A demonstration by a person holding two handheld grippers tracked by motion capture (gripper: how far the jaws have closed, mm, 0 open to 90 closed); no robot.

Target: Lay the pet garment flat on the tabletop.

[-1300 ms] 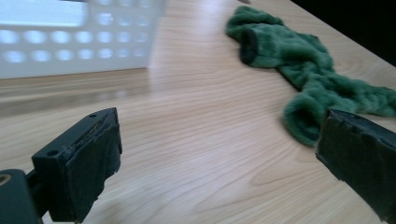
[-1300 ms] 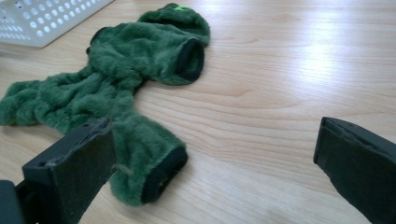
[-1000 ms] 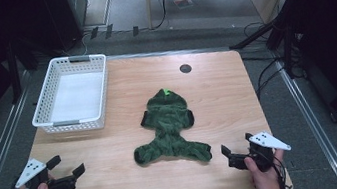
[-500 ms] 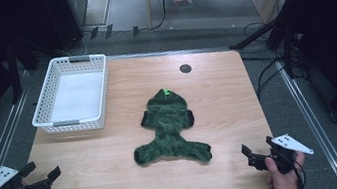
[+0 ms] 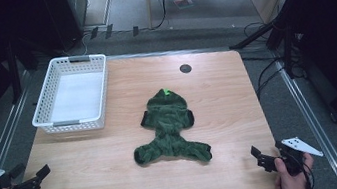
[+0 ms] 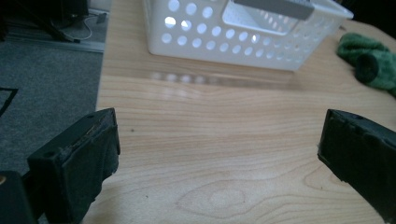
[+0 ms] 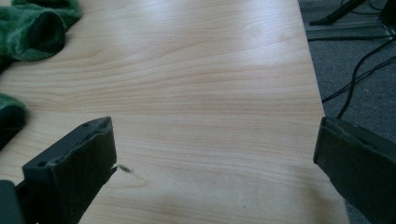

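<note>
— What's that green thing made of?

— Fuzzy fleece, a small hooded garment (image 5: 169, 127) with dark cuff openings, spread flat mid-tabletop (image 5: 221, 86). The wood is pale, with a smooth grain and a round dark grommet (image 5: 185, 68) near the far edge.

— And the basket?

— White perforated plastic basket (image 5: 71, 96), rectangular, at the far left corner. Grey floor and cables lie around.

— The tools?

— Left tool (image 5: 31, 179) and right tool (image 5: 269, 155) hover at the near corners, jaws spread wide, gripping nothing, well apart from the garment.

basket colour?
White, with round holes in its walls; the basket shows best in the left gripper view.
</note>
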